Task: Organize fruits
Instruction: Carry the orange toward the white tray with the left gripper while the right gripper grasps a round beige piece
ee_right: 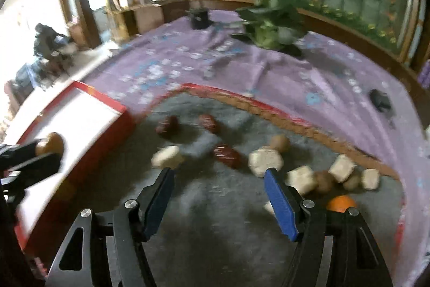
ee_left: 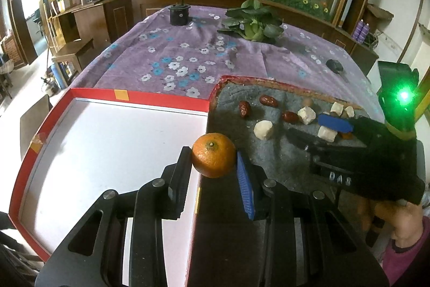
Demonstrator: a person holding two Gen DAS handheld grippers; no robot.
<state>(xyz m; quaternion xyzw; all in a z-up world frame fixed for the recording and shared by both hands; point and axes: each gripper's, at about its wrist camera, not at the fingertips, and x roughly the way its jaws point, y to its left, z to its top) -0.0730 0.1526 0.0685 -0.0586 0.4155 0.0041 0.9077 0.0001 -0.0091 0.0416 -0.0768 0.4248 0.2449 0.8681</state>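
Purple flowered cloth covers the bench. My left gripper fingers pinch the orange at its middle: firm, smooth, light. Right gripper fingers gape empty, lower centre.

A small round orange, stem dimple facing up, is clamped between the pads of the left claw above the seam where the white-floored red tray meets the grey felt tray. On the grey felt tray, beyond the orange, lie three wrinkled dark red dates, several pale off-white chunks and a few small tan round fruits, scattered loosely toward its far rim. A second orange fruit sits at that tray's right side, half hidden
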